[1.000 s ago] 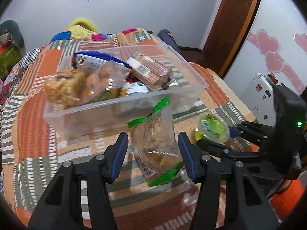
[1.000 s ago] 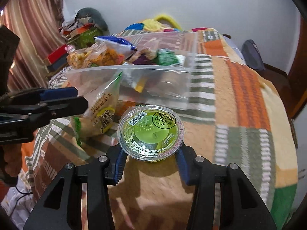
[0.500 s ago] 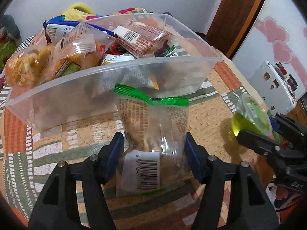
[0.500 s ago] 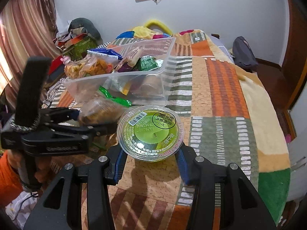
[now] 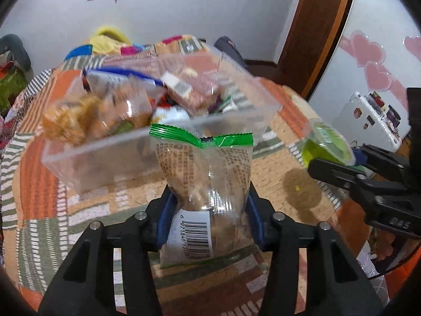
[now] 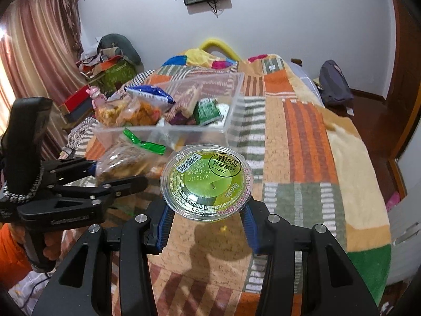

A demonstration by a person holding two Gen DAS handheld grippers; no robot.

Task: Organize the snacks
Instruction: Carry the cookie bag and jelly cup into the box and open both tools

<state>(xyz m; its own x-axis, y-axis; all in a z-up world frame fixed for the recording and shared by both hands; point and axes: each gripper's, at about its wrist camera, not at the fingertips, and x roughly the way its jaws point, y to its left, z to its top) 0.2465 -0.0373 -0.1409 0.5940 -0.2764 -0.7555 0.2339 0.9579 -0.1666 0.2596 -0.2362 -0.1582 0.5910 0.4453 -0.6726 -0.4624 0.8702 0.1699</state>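
Left wrist view: the left gripper (image 5: 208, 218) is level above the patchwork blanket (image 5: 276, 187), its blue pads pinched tight on a clear snack bag (image 5: 204, 184) with a green top seal, held upright just in front of the clear plastic bin (image 5: 86, 168) full of snacks. Off to its right, the right gripper (image 6: 206, 220) is raised beside it, its fingers clamped on either side of a green jelly cup (image 6: 206, 181), lid facing up, clear of the blanket and near the bin.
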